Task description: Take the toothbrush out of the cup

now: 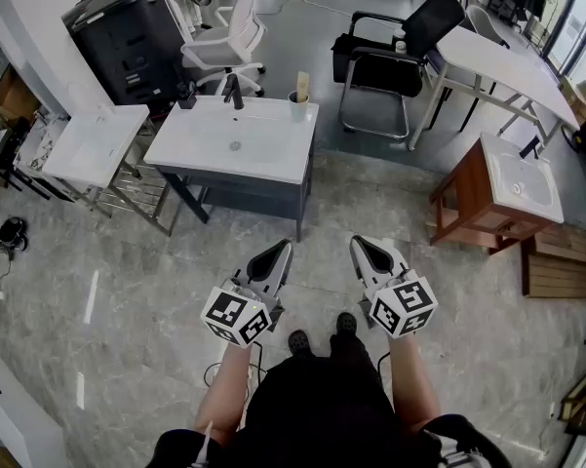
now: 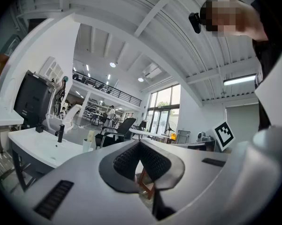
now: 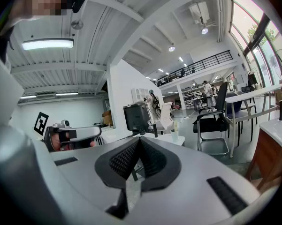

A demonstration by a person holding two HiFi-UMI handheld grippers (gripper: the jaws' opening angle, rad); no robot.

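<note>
Standing well back from the sink [image 1: 211,156] here, so the reach isn't really starting yet. The left gripper [image 1: 281,249] and right gripper [image 1: 361,245] are both hanging out front, jaws pinched together on nothing. The toothbrush [image 1: 302,81] is sitting in the cup [image 1: 298,104] at the sink's far right corner. I'm guessing the next move is walking up and opening one gripper.

left tool [image 2: 140,143] closed, empty, cup [image 2: 87,146] with toothbrush [image 2: 90,135] on sink [image 2: 28,146] at left
</note>
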